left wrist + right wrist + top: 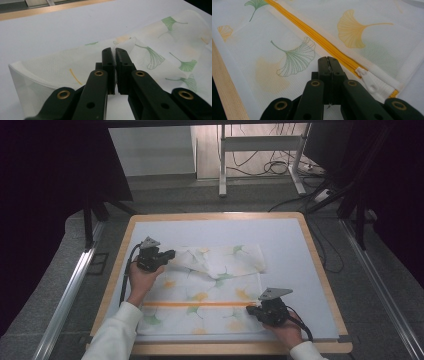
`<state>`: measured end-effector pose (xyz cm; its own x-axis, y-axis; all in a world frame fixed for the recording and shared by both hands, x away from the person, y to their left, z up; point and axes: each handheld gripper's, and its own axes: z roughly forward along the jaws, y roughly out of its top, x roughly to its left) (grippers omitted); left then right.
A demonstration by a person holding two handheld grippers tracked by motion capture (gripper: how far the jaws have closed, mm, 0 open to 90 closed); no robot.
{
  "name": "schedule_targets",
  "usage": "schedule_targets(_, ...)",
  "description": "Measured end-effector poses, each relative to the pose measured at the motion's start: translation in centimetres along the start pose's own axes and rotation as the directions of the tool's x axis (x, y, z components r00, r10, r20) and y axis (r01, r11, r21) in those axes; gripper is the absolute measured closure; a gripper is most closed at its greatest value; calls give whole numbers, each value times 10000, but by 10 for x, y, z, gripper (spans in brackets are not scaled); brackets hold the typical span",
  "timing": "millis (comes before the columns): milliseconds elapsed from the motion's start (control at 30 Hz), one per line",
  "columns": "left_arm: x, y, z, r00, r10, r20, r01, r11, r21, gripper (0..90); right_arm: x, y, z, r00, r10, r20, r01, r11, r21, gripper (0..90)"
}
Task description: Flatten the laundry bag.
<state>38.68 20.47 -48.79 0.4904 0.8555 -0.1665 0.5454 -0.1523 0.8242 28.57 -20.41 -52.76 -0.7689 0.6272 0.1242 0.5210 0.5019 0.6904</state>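
Observation:
A white mesh bag (220, 290) printed with green and yellow ginkgo leaves lies flat on the white mat (280, 240). An orange zipper (200, 304) runs across its near part. My left gripper (171, 254) is shut on the bag's far left edge (125, 42), which is lifted and curls over toward the right. A thin fold of mesh shows between its fingertips (108, 56). My right gripper (250, 309) is shut, its tips (328, 60) resting on the mesh just beside the zipper (312, 35) and its white pull (368, 78). I see no fold between its jaws.
The mat sits in a wooden-rimmed table (320, 265). White mat surface extends beyond the bag at the far side and right (295, 285). On the floor beyond stand a white desk frame (260, 150) and cables (280, 167).

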Motion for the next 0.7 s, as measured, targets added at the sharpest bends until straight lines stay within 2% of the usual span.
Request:
schedule_targets(433, 8, 13, 1, 9997, 141, -197, -142, 9999, -33, 874, 1, 0, 0, 10000, -69, 59, 68, 10000, 16, 893)
schedule_targets(633, 21, 15, 6, 9989, -453, -99, 451, 9989, -156, 874, 2, 0, 0, 9999, -69, 92, 69, 10000, 2, 893)
schedule_targets(700, 28, 17, 11, 9981, -556, -272, 554, 9984, -106, 874, 2, 0, 0, 9999, -60, 80, 60, 10000, -7, 893)
